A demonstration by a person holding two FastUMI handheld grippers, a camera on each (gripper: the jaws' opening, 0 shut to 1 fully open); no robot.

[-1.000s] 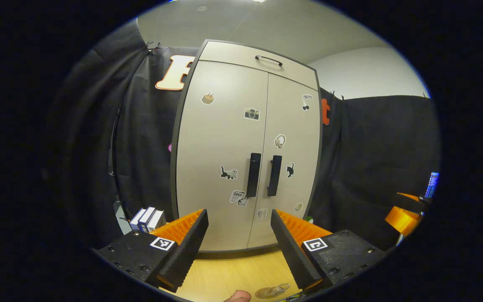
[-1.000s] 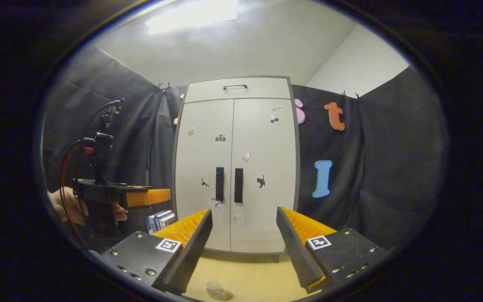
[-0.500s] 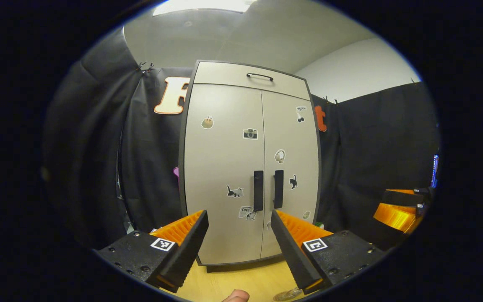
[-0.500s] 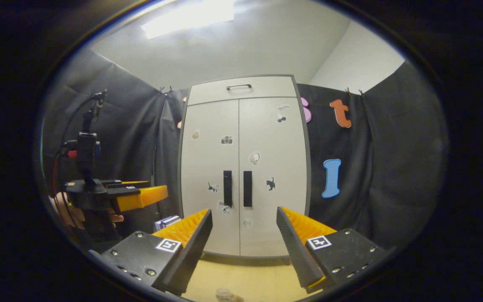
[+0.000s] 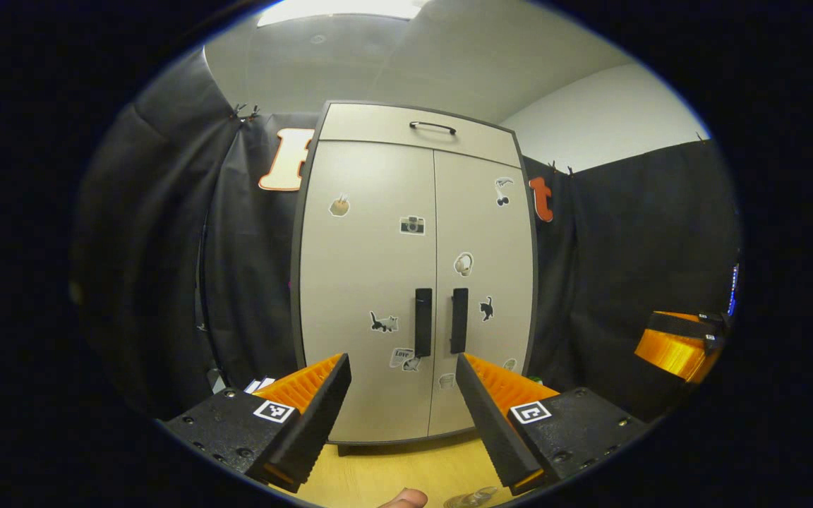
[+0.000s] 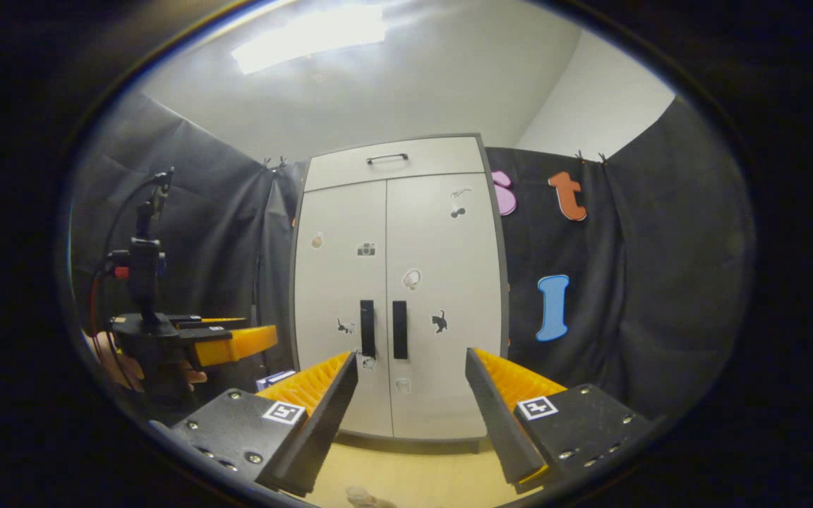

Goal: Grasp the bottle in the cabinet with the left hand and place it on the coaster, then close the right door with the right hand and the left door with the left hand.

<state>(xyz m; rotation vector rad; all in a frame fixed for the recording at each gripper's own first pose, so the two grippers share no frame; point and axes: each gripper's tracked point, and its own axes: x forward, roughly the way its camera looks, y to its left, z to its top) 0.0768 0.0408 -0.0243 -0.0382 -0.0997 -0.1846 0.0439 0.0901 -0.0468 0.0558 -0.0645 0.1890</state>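
The grey cabinet (image 5: pixel 378 282) stands straight ahead with both doors shut, its two black handles (image 5: pixel 423 322) side by side. My left gripper (image 5: pixel 401 363) is open and empty, held back from the doors; it also shows from the side as the left gripper (image 6: pixel 237 342) in a hand. My right gripper (image 6: pixel 410 356) is open and empty too, facing the cabinet (image 6: pixel 396 282). The clear bottle (image 5: pixel 473 499) peeks in at the bottom edge on the wooden table, below my left fingers. In the right gripper view the bottle (image 6: pixel 360 497) is just as low.
A drawer with a black handle (image 5: pixel 432 127) tops the cabinet. Several books (image 5: pixel 258 385) stand left of its base. The wooden tabletop (image 6: pixel 413 473) runs up to the cabinet. A thumb tip (image 5: pixel 403 499) shows at the bottom. The right gripper (image 5: pixel 675 349) hangs at the far right.
Both grippers have drawn back and tilted a little upward, so the cabinet sits lower and smaller in view. The bottle has slipped toward the bottom edge. The fingers have stayed open.
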